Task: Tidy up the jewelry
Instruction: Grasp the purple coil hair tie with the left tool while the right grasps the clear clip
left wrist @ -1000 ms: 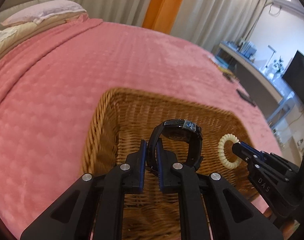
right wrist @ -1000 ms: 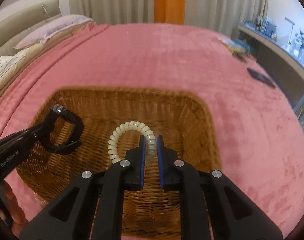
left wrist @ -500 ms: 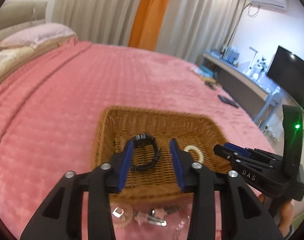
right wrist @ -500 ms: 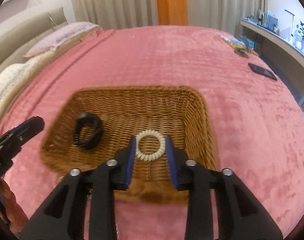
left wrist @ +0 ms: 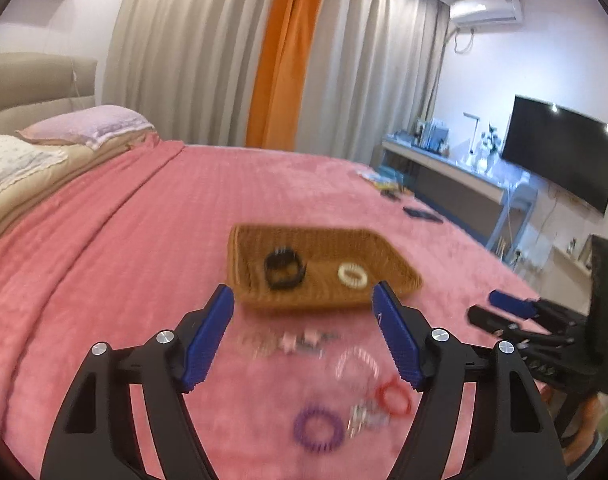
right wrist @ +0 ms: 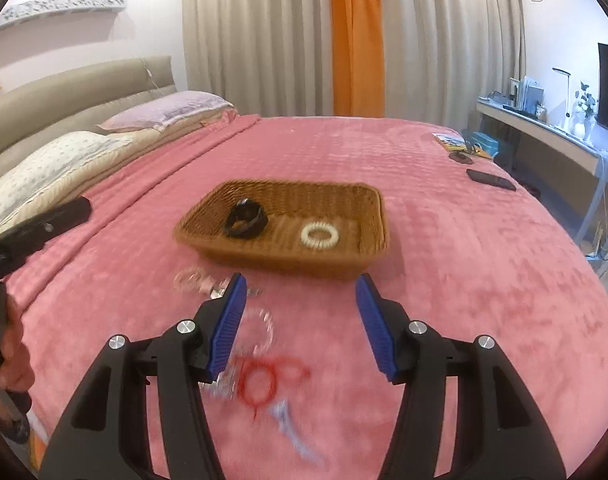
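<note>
Both grippers had pulled back from the wicker basket (right wrist: 282, 236) since the second before, when the left one was clamped on the black watch (right wrist: 246, 219) and the right one on the cream coil hair tie (right wrist: 319, 236) above it. Now the watch lay in the left part of the basket and the hair tie well apart from it on the right, both resting loose on the woven floor. The left gripper (left wrist: 304, 334) and the right gripper (right wrist: 300, 326) each stood with jaws wide apart and nothing between them, hovering over the pink bedspread (right wrist: 464, 260) on the near side of the basket. Two pieces were therefore stowed, but more remained: a red ring (right wrist: 260, 378), a purple coil tie (left wrist: 319, 428), and some clear and pale pieces (left wrist: 288, 342), too blurred to name, lay near the basket's front wall. Those would probably be picked next.
</note>
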A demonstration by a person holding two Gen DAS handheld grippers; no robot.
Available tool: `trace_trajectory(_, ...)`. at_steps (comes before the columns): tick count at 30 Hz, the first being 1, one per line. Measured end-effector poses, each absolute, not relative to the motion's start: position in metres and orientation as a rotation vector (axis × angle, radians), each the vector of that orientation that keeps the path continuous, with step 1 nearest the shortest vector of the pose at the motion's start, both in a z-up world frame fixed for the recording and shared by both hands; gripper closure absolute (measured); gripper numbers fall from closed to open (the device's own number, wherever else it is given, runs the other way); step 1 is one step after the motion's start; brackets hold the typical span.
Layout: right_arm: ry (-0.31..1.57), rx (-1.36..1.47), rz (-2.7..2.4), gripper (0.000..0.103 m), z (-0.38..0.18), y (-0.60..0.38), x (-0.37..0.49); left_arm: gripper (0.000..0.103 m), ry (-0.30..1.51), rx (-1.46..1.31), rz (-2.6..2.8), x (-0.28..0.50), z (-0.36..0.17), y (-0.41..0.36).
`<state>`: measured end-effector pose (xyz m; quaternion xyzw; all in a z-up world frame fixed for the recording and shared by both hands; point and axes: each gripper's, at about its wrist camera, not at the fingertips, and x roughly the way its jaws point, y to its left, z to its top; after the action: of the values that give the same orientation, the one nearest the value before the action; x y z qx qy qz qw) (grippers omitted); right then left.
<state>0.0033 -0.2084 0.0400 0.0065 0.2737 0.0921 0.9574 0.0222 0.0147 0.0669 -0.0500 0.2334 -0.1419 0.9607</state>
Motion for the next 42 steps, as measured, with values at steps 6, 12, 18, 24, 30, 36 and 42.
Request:
trace_trajectory(6,0.628,0.050,0.204,0.049,-0.006,-0.212,-0.029,0.035,0.554,-0.120,-0.279,0.002,0.015,0.017)
trace_trajectory(12,0.711,0.014,0.204,0.050,-0.042,-0.205,-0.026,0.040,0.675,-0.120,-0.284,0.015,-0.027,0.014)
trace_trajectory(18,0.764,-0.040,0.200,0.050,-0.061,-0.196,-0.026,0.049,0.792,-0.204,-0.343,0.029,-0.055,0.026)
trace_trajectory(24,0.801,-0.025,0.181,0.050,-0.067,-0.199,-0.016,0.058,0.859,-0.151,-0.332,0.037,-0.067,0.011)
trace_trajectory(30,0.829,-0.019,0.182,0.054,-0.070,-0.200,-0.008,0.064,0.880,-0.064,-0.283,0.042,-0.069,-0.001)
trace_trajectory(36,0.843,-0.025,0.181,0.072,-0.073,-0.199,-0.006,0.070,0.877,-0.013,-0.250,0.040,-0.069,-0.006)
trace_trajectory(42,0.841,-0.057,0.196,0.091,-0.074,-0.192,-0.009,0.090,0.869,0.002,-0.255,0.037,-0.069,-0.010)
